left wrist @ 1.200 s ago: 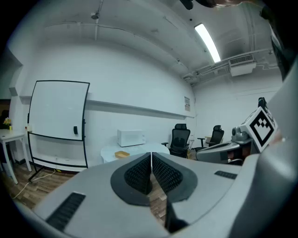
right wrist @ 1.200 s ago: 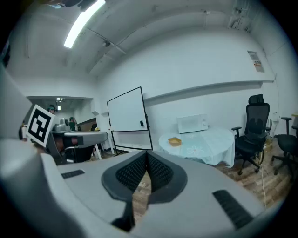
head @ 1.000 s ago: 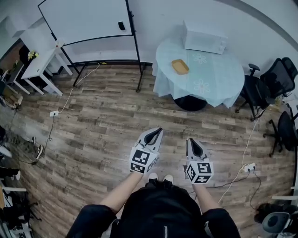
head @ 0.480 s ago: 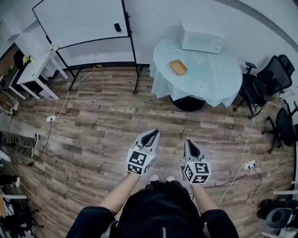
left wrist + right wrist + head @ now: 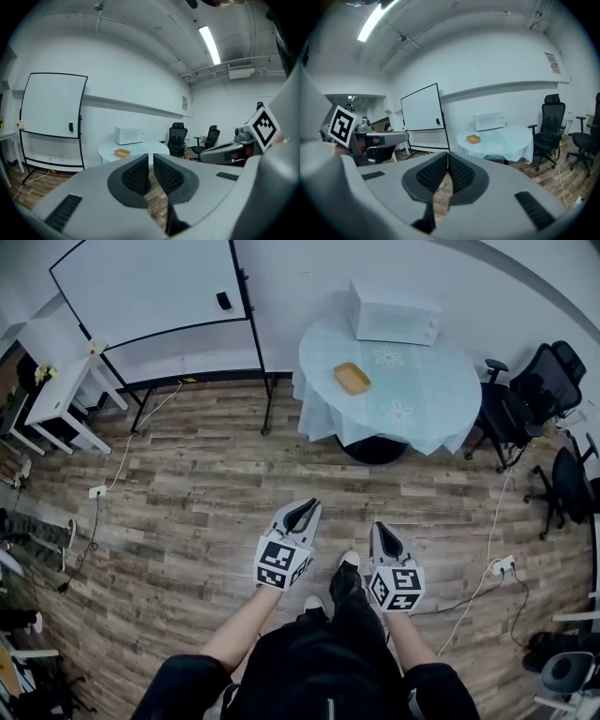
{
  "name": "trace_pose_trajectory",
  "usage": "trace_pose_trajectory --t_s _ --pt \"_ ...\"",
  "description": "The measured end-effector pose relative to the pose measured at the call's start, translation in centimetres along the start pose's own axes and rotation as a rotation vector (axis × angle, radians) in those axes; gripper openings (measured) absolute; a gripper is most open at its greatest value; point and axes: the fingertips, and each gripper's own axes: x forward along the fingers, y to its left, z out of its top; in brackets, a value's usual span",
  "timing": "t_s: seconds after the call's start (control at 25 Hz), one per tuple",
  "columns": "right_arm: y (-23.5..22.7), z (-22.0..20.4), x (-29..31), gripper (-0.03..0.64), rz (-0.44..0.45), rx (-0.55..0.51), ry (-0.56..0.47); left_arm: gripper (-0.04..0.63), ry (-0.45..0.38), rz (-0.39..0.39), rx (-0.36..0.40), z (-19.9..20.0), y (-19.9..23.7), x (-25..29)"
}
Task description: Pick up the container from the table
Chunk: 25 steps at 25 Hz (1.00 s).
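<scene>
Both forearms reach forward side by side, low in front of the body, over the plank floor (image 5: 187, 493). The left claw (image 5: 306, 510) has its jaws drawn together with only a sliver between the pads and nothing in it. The right claw (image 5: 383, 530) has jaws meeting at the tips, and it is empty. Both tilt slightly down and point toward the round surface (image 5: 427, 399) ahead.

The container (image 5: 352, 378), a shallow yellow tray, sits on the left part of the cloth-covered surface, in from the edge and well apart from both claws. The white microwave (image 5: 394, 313) stands behind it by the wall, not touching it.

Open floor lies between the person and the surface. The whiteboard stand (image 5: 150, 287) is on the left, with a leg near the cloth's left edge. Office chairs (image 5: 525, 395) crowd the right side. A white cable (image 5: 473, 592) trails right of the right claw. One shoe (image 5: 348, 561) is stepped forward between the claws.
</scene>
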Motion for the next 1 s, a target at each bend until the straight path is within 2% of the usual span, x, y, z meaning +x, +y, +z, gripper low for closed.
trace_pose_trajectory --t_s 0.28,0.64,1.0 --pt "-1.8 0.3 3.1 0.025 0.005 0.009 0.007 0.020 0.021 -0.011 -0.001 0.0 1.5 3.5" --pt "-4.3 3.0 9.3 0.025 0.043 -0.004 0.016 0.020 0.048 0.004 0.004 1.2 4.9 9.3" --pt "-9.3 6.3 16.1 0.025 0.091 -0.022 0.041 0.020 0.062 0.041 -0.013 3.0 7.9 17.1"
